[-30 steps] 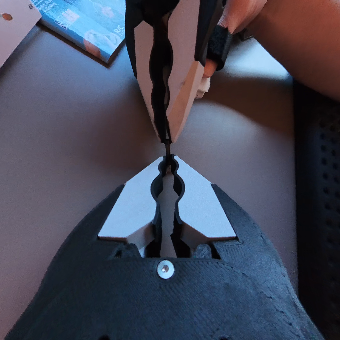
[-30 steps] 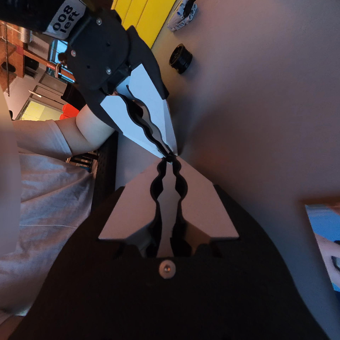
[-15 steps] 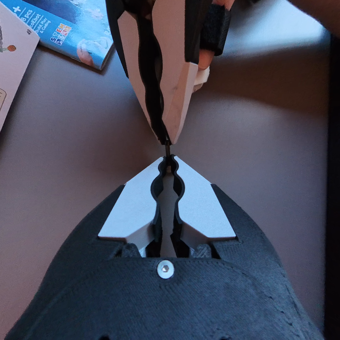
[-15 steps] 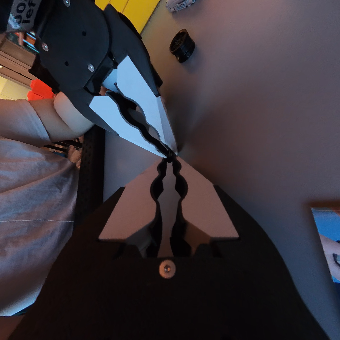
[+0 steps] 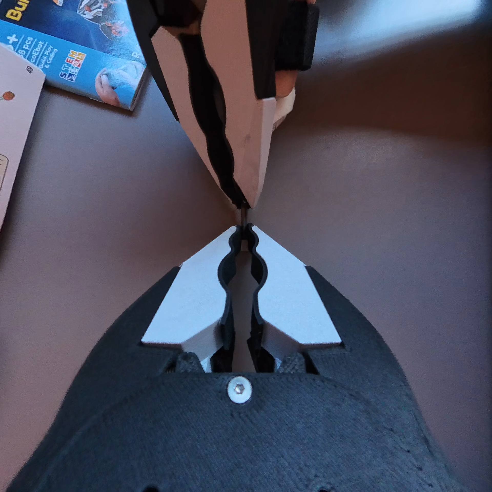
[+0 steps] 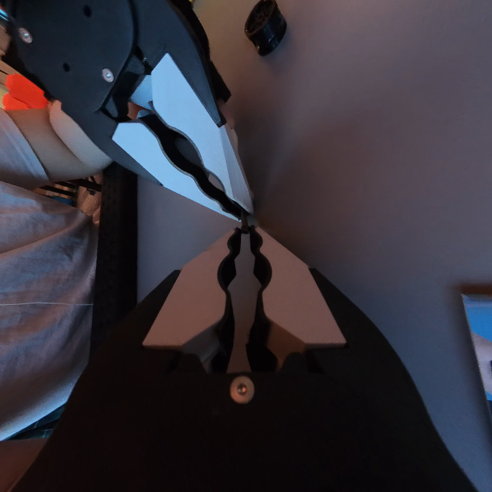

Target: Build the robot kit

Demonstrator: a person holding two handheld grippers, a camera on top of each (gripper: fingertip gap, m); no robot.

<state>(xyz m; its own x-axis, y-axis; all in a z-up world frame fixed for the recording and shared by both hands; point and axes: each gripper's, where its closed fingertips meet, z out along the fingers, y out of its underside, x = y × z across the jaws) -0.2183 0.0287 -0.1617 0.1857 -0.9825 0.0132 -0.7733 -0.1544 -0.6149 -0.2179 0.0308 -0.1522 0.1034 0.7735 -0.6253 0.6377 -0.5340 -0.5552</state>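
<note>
Far left, a white page (image 5: 16,119) and a blue booklet (image 5: 80,56) have slid further into the left wrist view. The pair has drifted that way, and the dark perforated edge (image 6: 117,239) is gone from that view's right side. Centre: the left gripper (image 5: 243,229) is nearly closed, nipping one end of a thin black pin (image 5: 244,217). The right gripper (image 5: 243,205) looms larger now, squeezed narrow on the other end, so the pin stays bridged tip to tip above the brown table (image 5: 372,239). Rightward it's bare tabletop with plenty of room. In the right wrist view a black wheel (image 6: 266,33) sits well apart, and a person's white sleeve (image 6: 40,266) crowds the near edge.
</note>
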